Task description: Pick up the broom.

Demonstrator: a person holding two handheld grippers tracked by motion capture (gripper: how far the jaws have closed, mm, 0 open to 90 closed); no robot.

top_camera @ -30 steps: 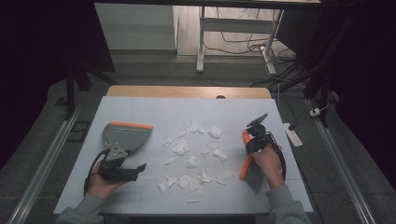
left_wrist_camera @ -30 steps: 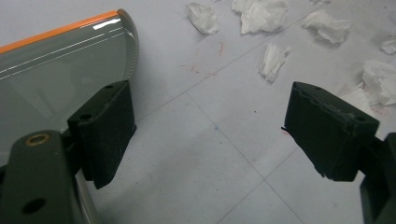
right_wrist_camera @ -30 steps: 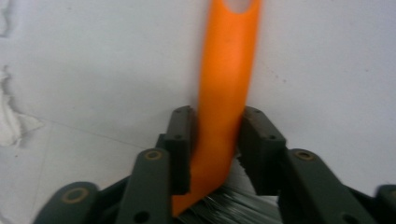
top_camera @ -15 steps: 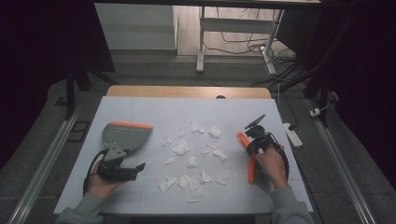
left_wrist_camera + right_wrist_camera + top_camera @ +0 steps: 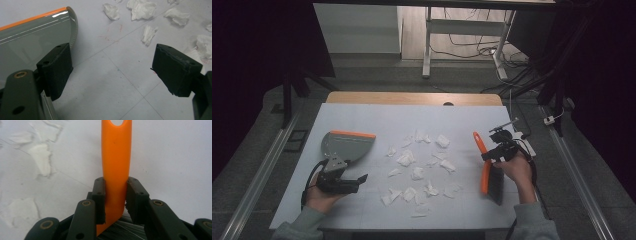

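A grey dustpan [image 5: 346, 145] with an orange front lip lies on the left of the white table [image 5: 377, 117]. My left gripper [image 5: 350, 173] rests just behind it, open. In the left gripper view the dustpan [image 5: 32, 37] lies beside the left jaw, and nothing is between the jaws of that gripper [image 5: 112, 70]. Crumpled white paper scraps [image 5: 417, 165] are strewn across the middle of the table. At the right, my right gripper [image 5: 496, 151] is shut on the orange handle of a hand brush [image 5: 485, 172], whose dark bristles point toward the person. The handle [image 5: 116, 152] runs up between the pads.
The table's wooden far edge [image 5: 412, 98] shows beyond the white sheet. A small white object [image 5: 522, 142] lies by the right edge, near the right hand. Metal rails [image 5: 259, 175] run along both sides of the table on the floor.
The right hand has lifted the brush off the table and carried it slightly to the right, with the handle now pointing away. The left hand and dustpan have stayed put.
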